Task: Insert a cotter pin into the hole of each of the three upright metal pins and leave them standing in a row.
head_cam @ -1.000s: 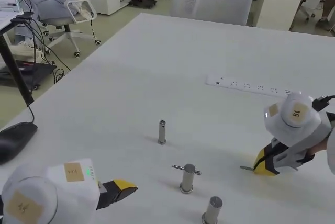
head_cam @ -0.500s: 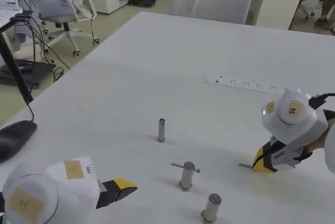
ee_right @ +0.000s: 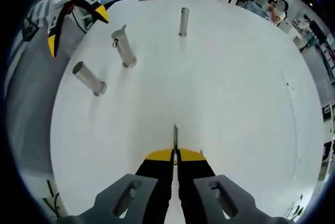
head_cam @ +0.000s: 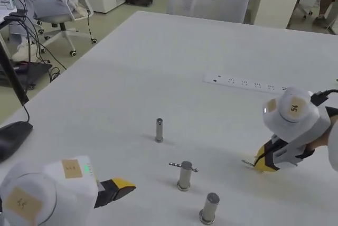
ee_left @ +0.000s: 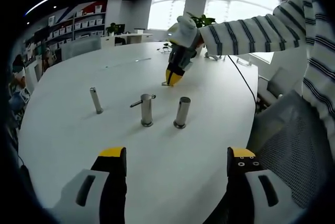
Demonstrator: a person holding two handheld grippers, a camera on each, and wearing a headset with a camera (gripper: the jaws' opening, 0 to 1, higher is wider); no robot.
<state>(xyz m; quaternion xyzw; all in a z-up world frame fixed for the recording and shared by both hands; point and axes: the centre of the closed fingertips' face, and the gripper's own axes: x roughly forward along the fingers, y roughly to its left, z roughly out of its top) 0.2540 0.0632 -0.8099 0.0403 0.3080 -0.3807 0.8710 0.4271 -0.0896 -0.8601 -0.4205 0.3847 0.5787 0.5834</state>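
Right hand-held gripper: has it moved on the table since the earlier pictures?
No. The right hand-held gripper keeps its place against the power strip; the camera alone shifted.

left hand-held gripper [ee_left: 177, 153]: jaws apart | right hand-held gripper [ee_right: 175, 154]: pinching cotter pin [ee_right: 175, 137]

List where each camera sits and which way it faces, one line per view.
Head view: on the headset, facing forward and down at the table, three metal pins, left gripper bottom left, right gripper right.
Left gripper view: on the left gripper, facing past the pins to the right gripper and a striped sleeve; own jaws open.
Right gripper view: on the right gripper, facing the pins; own jaws shut on a cotter pin.
Shared: both gripper views show the pins and the other gripper.
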